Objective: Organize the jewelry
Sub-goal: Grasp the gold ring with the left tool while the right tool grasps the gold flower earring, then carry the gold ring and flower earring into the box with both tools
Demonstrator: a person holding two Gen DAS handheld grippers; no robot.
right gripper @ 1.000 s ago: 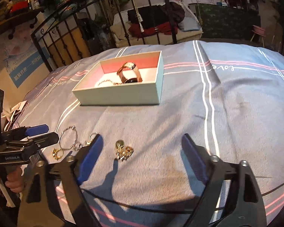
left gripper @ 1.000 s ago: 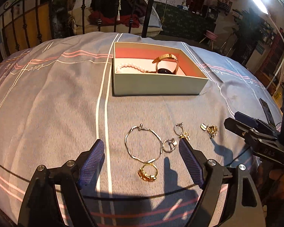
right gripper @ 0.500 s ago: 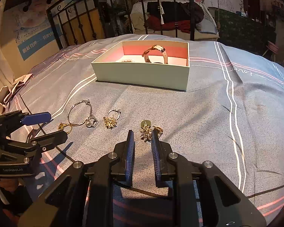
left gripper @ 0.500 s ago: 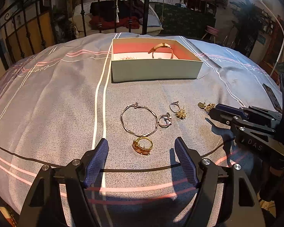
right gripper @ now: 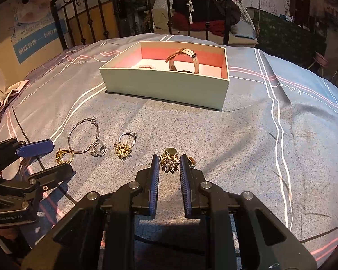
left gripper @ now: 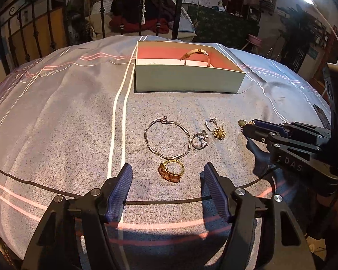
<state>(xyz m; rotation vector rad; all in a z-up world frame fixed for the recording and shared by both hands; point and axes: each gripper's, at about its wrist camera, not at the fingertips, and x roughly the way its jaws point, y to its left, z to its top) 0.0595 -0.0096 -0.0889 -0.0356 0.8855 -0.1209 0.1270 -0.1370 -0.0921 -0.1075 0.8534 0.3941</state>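
Note:
A pale green box (left gripper: 187, 81) with a pink lining holds a watch (left gripper: 197, 55) and pearls; it also shows in the right wrist view (right gripper: 166, 87). On the bedspread lie a silver bangle (left gripper: 166, 138), a silver ring (left gripper: 199, 140), a gold flower earring (left gripper: 218, 131) and a gold ring with amber stones (left gripper: 171, 171). My left gripper (left gripper: 166, 186) is open, just short of the gold ring. My right gripper (right gripper: 169, 166) is nearly shut around a gold flower brooch (right gripper: 169, 160), the pads close beside it; I cannot tell whether they touch it.
The grey striped bedspread (left gripper: 67, 123) covers the bed. A black iron bed frame (right gripper: 115, 20) stands behind the box. Crumpled cloth (right gripper: 2, 103) lies at the bed's left edge. Furniture and clothes fill the room beyond.
My right gripper went from wide open to nearly shut and moved forward onto the flower brooch. My left gripper drew back and lower, and the gold ring now lies just ahead of it.

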